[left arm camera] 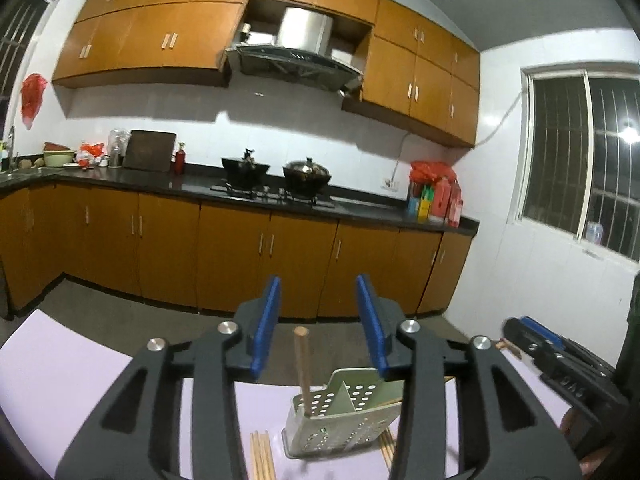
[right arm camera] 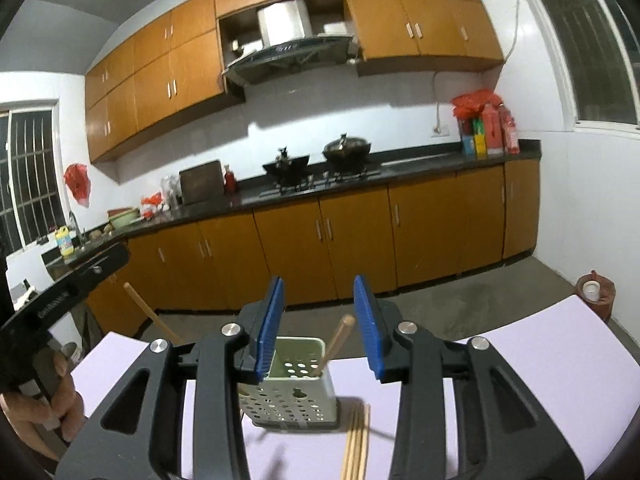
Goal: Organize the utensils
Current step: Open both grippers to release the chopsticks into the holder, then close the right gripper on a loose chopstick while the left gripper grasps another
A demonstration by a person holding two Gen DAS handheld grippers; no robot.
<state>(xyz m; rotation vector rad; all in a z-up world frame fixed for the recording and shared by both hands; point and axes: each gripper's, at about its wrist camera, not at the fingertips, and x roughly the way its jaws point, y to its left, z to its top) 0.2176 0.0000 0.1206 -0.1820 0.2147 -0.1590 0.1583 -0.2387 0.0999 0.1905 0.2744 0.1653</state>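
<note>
A pale green perforated utensil holder (left arm camera: 344,420) (right arm camera: 296,396) stands on the lilac table (left arm camera: 60,380) (right arm camera: 540,360). My left gripper (left arm camera: 320,320) is open just above it; one wooden chopstick (left arm camera: 302,364) stands in the holder between the blue pads, touched by neither. My right gripper (right arm camera: 320,328) is also open over the holder, and a second chopstick (right arm camera: 338,344) leans out of it close to the right pad, not clamped. Loose chopsticks (left arm camera: 262,456) (right arm camera: 358,444) lie on the table beside the holder. Each gripper shows at the edge of the other's view.
A person's hand (right arm camera: 40,400) holds the left gripper's handle at the lower left. Beyond the table's far edge are the grey floor, orange cabinets and a dark counter (left arm camera: 160,184) with two woks. A reddish object with a white cap (right arm camera: 596,288) stands past the table's right corner.
</note>
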